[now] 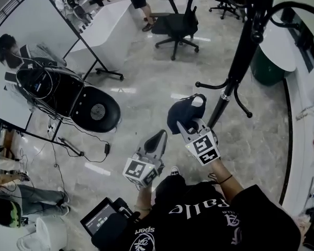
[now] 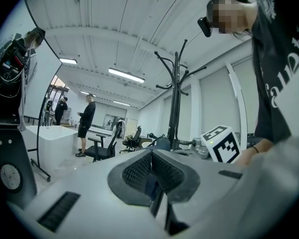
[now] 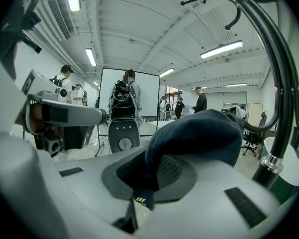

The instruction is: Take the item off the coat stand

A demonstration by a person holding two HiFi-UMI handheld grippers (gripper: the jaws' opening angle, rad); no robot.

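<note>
A dark navy cap [image 1: 182, 113] hangs from my right gripper [image 1: 188, 125], which is shut on its edge. In the right gripper view the cap [image 3: 197, 136] drapes over the closed jaws of the right gripper [image 3: 152, 171]. The black coat stand [image 1: 239, 56] rises just right of the cap, its pole [image 3: 280, 91] close at the right, and the cap hangs free of its hooks. My left gripper [image 1: 160, 137] sits beside the right one, lower left, shut with nothing in it. In the left gripper view the left gripper [image 2: 150, 159] points toward the stand [image 2: 175, 101].
A black office chair [image 1: 176, 24] stands ahead on the tiled floor. A whiteboard on a wheeled frame [image 1: 36, 46] and a black round machine [image 1: 97, 111] with cables are at the left. A green bin [image 1: 267, 67] sits under a white counter at the right. People stand in the background.
</note>
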